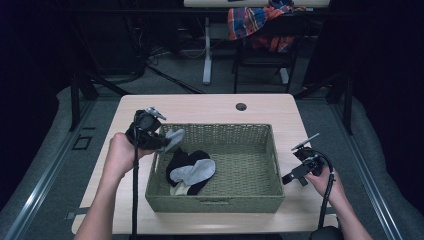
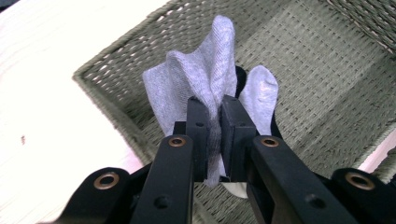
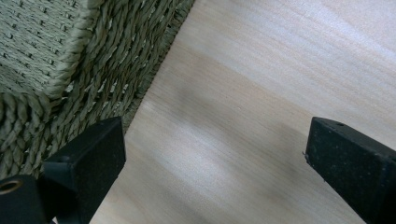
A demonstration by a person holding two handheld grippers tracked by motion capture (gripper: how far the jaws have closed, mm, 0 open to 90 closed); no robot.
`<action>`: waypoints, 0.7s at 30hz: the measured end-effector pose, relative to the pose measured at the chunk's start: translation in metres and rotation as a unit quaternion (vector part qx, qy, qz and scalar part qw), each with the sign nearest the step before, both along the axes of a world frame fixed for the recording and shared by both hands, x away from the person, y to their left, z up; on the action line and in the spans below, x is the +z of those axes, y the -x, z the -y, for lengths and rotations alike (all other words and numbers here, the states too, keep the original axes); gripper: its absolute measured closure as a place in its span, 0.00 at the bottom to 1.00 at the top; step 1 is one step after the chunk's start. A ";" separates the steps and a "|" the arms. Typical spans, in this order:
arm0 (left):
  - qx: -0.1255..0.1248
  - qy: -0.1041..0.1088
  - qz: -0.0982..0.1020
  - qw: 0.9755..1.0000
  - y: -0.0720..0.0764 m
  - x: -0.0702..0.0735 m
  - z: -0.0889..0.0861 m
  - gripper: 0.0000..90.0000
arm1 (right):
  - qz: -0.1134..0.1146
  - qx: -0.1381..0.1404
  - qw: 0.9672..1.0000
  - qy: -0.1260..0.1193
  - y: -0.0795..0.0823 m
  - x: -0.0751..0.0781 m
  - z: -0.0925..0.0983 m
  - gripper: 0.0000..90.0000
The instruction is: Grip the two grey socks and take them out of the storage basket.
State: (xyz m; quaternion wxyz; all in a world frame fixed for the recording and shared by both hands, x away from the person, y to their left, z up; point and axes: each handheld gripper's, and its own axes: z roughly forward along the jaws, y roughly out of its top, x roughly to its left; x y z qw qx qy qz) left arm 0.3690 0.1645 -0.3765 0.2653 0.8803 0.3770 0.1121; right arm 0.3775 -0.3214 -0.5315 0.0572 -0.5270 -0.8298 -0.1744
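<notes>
High view: the left tongs (image 1: 162, 142) are seen lifting a grey sock (image 1: 173, 139) over the basket (image 1: 272, 165) rim.

Left gripper view: a thin fold is pinched; slippage is possible.

Right gripper view: the right tongs (image 3: 215, 158) are held wide open, empty, above the bench (image 3: 261, 70).

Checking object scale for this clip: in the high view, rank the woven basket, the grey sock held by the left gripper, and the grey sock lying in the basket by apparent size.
1. Woven basket, by far the largest.
2. Grey sock lying in the basket.
3. Grey sock pinched in the left gripper; partly hidden and bunched, so its lower rank is unsure.
</notes>
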 end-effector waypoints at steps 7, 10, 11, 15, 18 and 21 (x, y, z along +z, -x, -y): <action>0.025 -0.001 0.002 1.000 -0.002 0.002 -0.018 0.93 | 0.000 0.000 1.000 0.000 0.000 0.000 0.000 0.05; 0.039 0.002 0.001 0.999 -0.004 0.001 -0.027 0.93 | 0.000 0.000 1.000 0.000 0.000 0.000 0.000 0.05; 0.044 0.003 0.002 0.999 -0.004 0.001 -0.030 0.93 | 0.000 0.000 1.000 0.000 0.000 0.000 0.000 0.05; 0.063 0.005 -0.001 0.998 -0.006 0.001 -0.043 0.93 | 0.000 0.000 1.000 0.000 0.000 0.000 0.000 0.05; 0.076 0.009 -0.004 0.997 -0.008 -0.001 -0.054 0.93 | -0.003 0.009 1.000 0.002 -0.001 0.001 0.001 0.05; 0.095 0.012 -0.008 0.995 -0.011 -0.005 -0.065 0.93 | 0.006 -0.008 1.000 -0.009 0.001 -0.001 -0.001 0.05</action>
